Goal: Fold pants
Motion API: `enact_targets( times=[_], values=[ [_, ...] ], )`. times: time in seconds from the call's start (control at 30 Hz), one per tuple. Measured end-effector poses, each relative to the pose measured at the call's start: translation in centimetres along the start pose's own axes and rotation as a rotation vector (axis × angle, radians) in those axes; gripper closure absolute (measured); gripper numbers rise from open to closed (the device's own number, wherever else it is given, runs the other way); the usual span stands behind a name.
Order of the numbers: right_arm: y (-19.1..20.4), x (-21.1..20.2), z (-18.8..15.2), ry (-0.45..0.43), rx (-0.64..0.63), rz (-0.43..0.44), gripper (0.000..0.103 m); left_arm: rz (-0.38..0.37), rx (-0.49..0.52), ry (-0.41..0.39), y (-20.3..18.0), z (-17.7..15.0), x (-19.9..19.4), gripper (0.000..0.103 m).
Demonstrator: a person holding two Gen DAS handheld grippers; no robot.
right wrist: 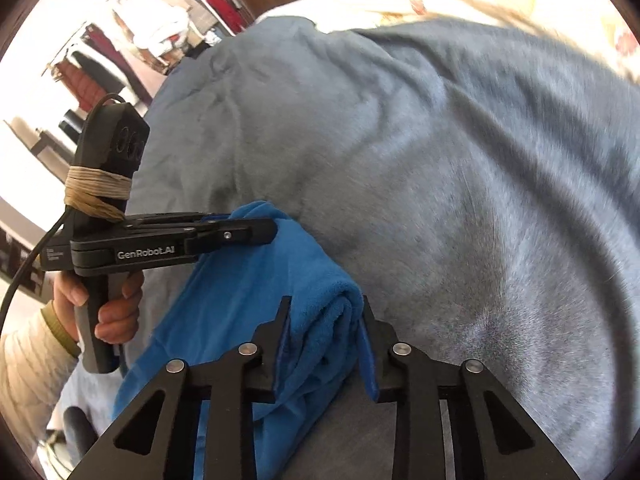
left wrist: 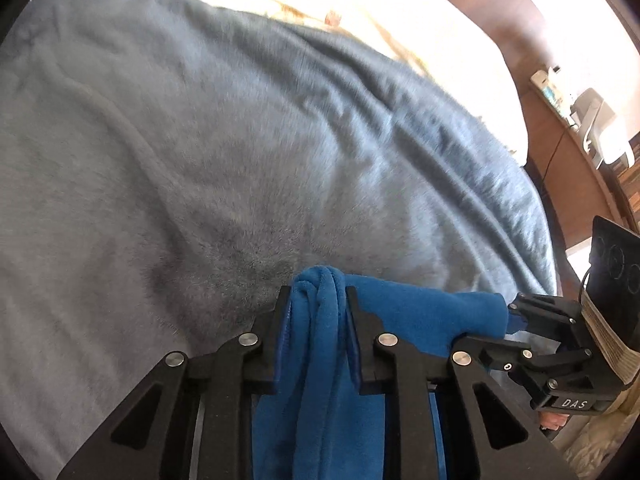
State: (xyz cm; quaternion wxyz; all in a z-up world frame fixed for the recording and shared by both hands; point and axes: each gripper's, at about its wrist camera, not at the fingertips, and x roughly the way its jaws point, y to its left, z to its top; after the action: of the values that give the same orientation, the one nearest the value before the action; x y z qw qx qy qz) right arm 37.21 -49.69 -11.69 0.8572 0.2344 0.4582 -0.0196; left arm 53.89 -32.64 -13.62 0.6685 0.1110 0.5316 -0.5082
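Observation:
The blue fleece pants are bunched between the fingers of my left gripper, which is shut on them. The fabric stretches right to my right gripper, seen at the right edge, also clamped on the cloth. In the right wrist view my right gripper is shut on a thick roll of the pants. My left gripper reaches in from the left and pinches the same cloth. The pants are held just above a grey-blue blanket.
The grey-blue blanket covers the bed. A white pillow or sheet lies at the far end. A brown wooden wall and a bedside shelf with white devices are at right. Hanging clothes show at far left.

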Motion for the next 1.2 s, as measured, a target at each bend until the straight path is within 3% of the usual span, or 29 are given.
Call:
enact_targets(
  times=[0.23, 0.43, 0.67, 0.97, 1.2],
  values=[
    [4.1, -5.2, -0.4, -0.095, -0.129, 0.001, 0.075, 0.045, 0.025, -0.125, -2.6, -1.3, -7.0, 0.08],
    [7.9, -9.4, -1.8, -0.152, -0.249, 0.02, 0.075, 0.084, 0.003, -0.234, -3.6, -4.3, -12.6, 0.08],
    [12.8, -12.0, -4.2, -0.186, -0.376, 0.039, 0.075, 0.121, -0.062, -0.328, -4.3, -10.0, -17.8, 0.08],
    [19.2, -14.1, -9.9, -0.195, -0.53, 0.073, 0.076, 0.162, -0.134, -0.395, -4.2, -17.8, -22.2, 0.08],
    [23.4, -14.3, -14.6, -0.161, -0.645, 0.103, 0.076, 0.2, -0.189, -0.397, -3.8, -24.4, -24.1, 0.08]
  ],
)
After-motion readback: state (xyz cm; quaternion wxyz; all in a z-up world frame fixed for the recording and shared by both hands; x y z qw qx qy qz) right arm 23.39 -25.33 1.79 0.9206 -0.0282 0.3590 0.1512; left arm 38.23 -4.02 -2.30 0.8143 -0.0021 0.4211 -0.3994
